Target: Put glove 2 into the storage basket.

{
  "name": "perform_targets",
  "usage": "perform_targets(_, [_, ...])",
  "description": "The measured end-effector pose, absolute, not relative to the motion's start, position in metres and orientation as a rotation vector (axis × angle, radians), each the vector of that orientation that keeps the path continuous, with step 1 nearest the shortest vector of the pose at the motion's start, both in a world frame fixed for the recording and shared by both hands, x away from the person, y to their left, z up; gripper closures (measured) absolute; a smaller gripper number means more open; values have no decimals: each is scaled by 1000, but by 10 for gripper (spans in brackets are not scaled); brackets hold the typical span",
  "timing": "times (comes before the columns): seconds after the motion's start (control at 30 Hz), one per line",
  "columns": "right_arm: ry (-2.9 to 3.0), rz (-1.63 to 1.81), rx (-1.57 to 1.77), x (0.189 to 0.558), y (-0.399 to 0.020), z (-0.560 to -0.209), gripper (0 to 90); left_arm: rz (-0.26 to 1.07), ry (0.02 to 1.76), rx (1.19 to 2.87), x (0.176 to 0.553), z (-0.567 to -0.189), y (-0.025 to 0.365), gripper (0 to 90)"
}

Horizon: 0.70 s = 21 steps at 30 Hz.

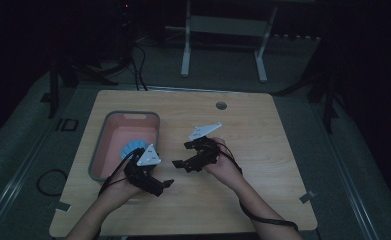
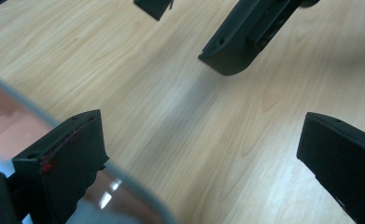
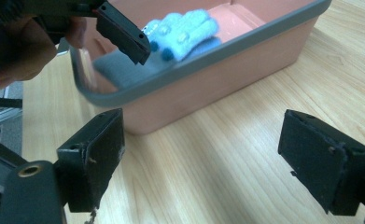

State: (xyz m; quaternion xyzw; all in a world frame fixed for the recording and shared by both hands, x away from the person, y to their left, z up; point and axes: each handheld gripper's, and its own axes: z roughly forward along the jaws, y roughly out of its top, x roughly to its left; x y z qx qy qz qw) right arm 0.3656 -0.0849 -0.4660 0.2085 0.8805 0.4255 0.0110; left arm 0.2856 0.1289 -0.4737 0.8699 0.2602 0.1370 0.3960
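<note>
Left of centre in the high view, a pink bin (image 1: 103, 150) with a grey rim is seen on the table (image 1: 263, 150), and a light blue glove (image 1: 132, 148) lies inside it, toward its lower right. At that corner the left gripper (image 1: 164, 185) is held just beside the bin, jaws apart, nothing between them. Right of it, near mid-frame, the right gripper (image 1: 179, 163) is held over bare wood, jaws likewise apart and empty.

Across the top of the right gripper view, the bin (image 3: 245, 70) is shown with the glove (image 3: 185, 30) resting on a grey cloth (image 3: 119, 70); the left gripper's jaw is seen above the rim at upper left. Bare table is framed between the wide-set jaws of the left gripper (image 2: 199, 158) in its own view.
</note>
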Motion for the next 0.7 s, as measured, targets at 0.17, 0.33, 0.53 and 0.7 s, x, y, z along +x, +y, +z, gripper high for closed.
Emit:
perform_targets(0.17, [2743, 1318, 657, 362, -98, -471, 144, 333, 626, 2197, 286, -475, 116, 14])
perform_targets(0.33, [2728, 1305, 679, 360, -112, -476, 144, 309, 605, 2186, 285, -480, 105, 14])
perform_targets(0.53, [2722, 1291, 702, 360, -128, -484, 144, 281, 581, 2187, 283, -488, 95, 14])
perform_targets(0.7, [2733, 1263, 712, 357, -143, -498, 144, 267, 547, 2198, 279, -497, 84, 14])
